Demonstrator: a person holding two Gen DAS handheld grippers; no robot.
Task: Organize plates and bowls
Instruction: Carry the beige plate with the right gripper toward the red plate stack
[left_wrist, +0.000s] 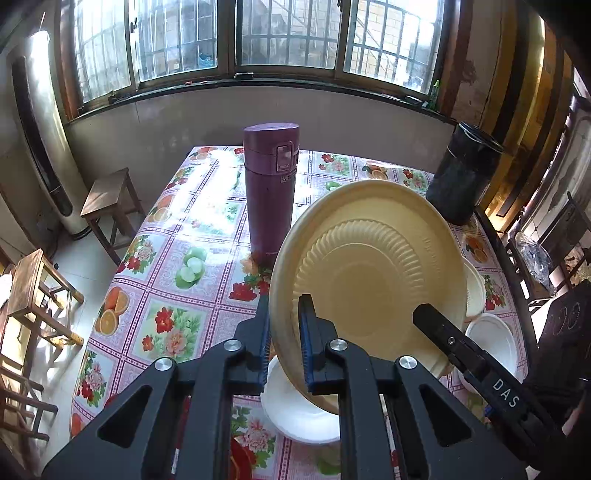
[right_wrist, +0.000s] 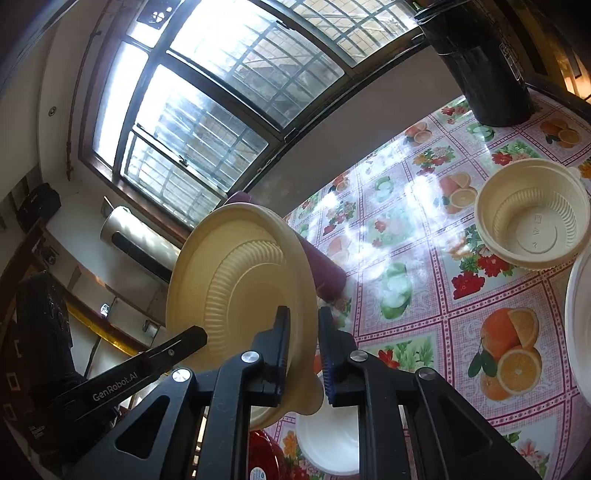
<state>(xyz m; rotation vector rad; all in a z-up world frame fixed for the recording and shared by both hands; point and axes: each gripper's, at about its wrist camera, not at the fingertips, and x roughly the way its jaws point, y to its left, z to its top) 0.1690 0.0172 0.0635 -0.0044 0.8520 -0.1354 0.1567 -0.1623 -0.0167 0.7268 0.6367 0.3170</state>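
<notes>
A large cream ribbed bowl (left_wrist: 373, 266) is held tilted above the table, inside facing the cameras. My left gripper (left_wrist: 284, 343) is shut on its left rim. My right gripper (right_wrist: 301, 354) is shut on the same cream bowl (right_wrist: 236, 291) at its opposite rim, and one of its fingers (left_wrist: 443, 332) shows in the left wrist view. A smaller cream bowl (right_wrist: 532, 214) sits upright on the table to the right. A white bowl (left_wrist: 295, 410) lies below the held bowl; it also shows in the right wrist view (right_wrist: 328, 439).
A purple flask (left_wrist: 269, 188) stands mid-table behind the held bowl. A black canister (left_wrist: 461, 173) stands at the far right corner. White dishes (left_wrist: 491, 343) lie at the right. A red plate (right_wrist: 262, 458) lies near the front edge. Wooden stools (left_wrist: 110, 206) stand left of the table.
</notes>
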